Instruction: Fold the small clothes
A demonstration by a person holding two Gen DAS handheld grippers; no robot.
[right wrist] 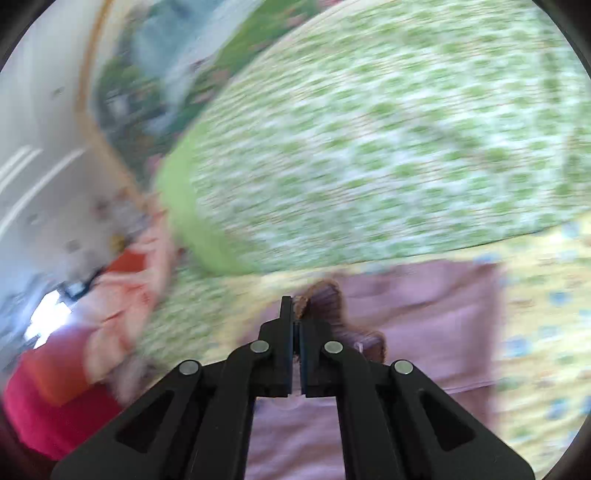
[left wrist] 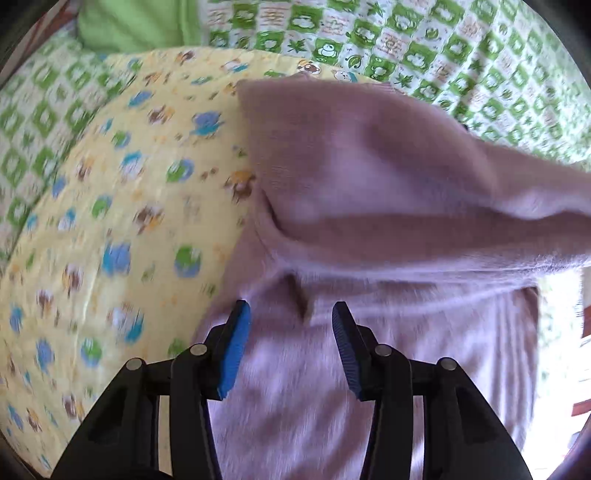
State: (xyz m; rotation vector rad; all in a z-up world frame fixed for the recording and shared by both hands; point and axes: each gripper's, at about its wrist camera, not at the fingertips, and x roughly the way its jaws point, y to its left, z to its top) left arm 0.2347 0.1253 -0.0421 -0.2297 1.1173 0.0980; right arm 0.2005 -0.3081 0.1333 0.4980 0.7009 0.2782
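Note:
A fuzzy mauve-pink small garment [left wrist: 369, 177] lies on a yellow cartoon-print cloth [left wrist: 110, 221]. Part of it is lifted and stretches to the right edge of the left wrist view. My left gripper [left wrist: 290, 314] is open, its blue pads [left wrist: 234, 350] just above the garment's lower part, holding nothing. In the blurred right wrist view my right gripper [right wrist: 295, 306] is shut on a ribbed edge of the garment [right wrist: 325, 295], with the rest of the garment [right wrist: 424, 314] spread below and to the right.
A green-and-white patterned bedspread [left wrist: 443, 48] surrounds the yellow cloth, with a plain green pillow [left wrist: 133, 22] at the back. In the right wrist view, red and orange clothes [right wrist: 74, 369] lie at the left and a white wall [right wrist: 37, 110] stands beyond.

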